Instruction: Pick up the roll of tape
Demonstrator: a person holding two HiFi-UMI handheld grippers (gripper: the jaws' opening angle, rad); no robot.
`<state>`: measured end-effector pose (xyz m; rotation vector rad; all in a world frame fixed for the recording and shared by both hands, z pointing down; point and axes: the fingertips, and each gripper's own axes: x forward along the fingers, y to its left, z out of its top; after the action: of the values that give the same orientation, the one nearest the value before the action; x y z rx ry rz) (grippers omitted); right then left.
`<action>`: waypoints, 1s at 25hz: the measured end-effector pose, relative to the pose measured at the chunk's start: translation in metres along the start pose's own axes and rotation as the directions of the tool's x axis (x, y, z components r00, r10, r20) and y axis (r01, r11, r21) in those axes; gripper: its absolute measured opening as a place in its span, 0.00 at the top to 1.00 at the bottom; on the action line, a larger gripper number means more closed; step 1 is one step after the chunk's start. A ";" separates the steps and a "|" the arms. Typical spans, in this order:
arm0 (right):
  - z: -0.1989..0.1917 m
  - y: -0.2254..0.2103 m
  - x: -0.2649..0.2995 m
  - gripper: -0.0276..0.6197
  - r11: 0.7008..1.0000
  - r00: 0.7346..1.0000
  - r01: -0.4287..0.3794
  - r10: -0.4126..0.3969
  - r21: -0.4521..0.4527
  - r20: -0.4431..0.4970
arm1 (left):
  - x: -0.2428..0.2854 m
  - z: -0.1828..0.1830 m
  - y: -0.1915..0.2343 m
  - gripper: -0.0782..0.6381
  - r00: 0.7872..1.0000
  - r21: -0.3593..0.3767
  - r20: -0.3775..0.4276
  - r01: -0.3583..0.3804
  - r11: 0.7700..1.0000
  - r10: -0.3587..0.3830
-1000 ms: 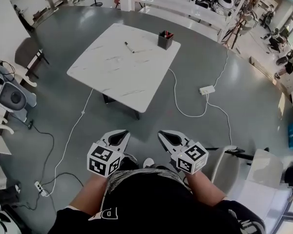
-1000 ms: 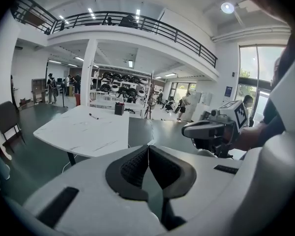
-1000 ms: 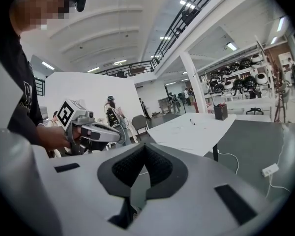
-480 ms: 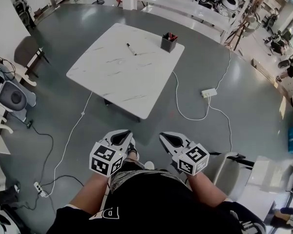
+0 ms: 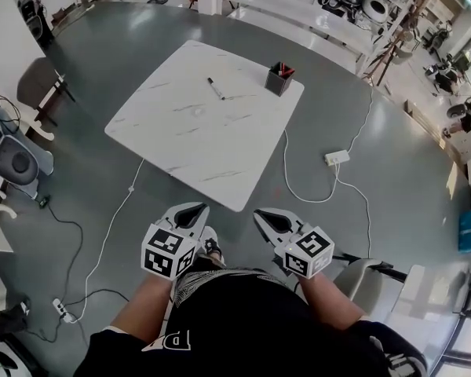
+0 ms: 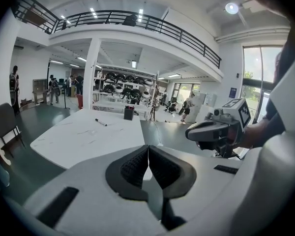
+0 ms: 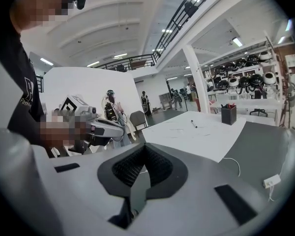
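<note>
Seen from above, a person is holding the left gripper [image 5: 190,210] and right gripper [image 5: 264,215] low in the frame, both pointing up-frame toward a white table [image 5: 220,151]. The jaws of each are pressing together at the tips, with nothing between them.

The tape [image 5: 196,111] is showing only as a small pale round spot near the table's middle, well apart from both grippers. It is too small and faint to tell whether it is lying flat or standing on edge, or which way its axis is running. The two gripper views are catching the tabletop at too shallow an angle to pick it out.

Just above it a marker [image 5: 215,89] is lying aslant, upper left to lower right. A dark pen cup [image 5: 279,78] is standing near the table's upper right corner.

The person's torso is blocking the lower middle of the frame. At right, a white cable [image 5: 286,163] is trailing across the floor to a power strip [image 5: 335,158].
</note>
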<state>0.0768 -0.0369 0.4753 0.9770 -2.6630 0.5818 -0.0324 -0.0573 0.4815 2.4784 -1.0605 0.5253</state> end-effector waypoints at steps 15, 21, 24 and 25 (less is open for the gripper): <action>0.049 -0.055 0.099 0.95 0.999 0.998 0.041 -0.042 -0.024 -0.055 | 0.049 0.042 0.115 0.86 1.000 0.002 0.019 0.011 1.000 -0.011; 0.061 -0.074 0.129 0.95 0.996 0.994 0.090 -0.091 -0.023 -0.060 | 0.063 0.053 0.151 0.86 0.999 0.044 0.008 0.034 0.998 -0.034; 0.063 -0.084 0.138 0.95 0.992 0.990 0.122 -0.123 -0.019 -0.064 | 0.070 0.059 0.165 0.86 0.999 0.062 0.005 0.047 0.997 -0.047; 0.064 -0.086 0.140 0.95 0.991 0.989 0.133 -0.133 -0.017 -0.065 | 0.073 0.060 0.170 0.86 0.999 0.067 0.003 0.049 0.997 -0.050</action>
<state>0.0231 -0.2041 0.4925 1.1020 -2.5176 0.5578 -0.1007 -0.2382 0.4997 2.5584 -0.9960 0.5487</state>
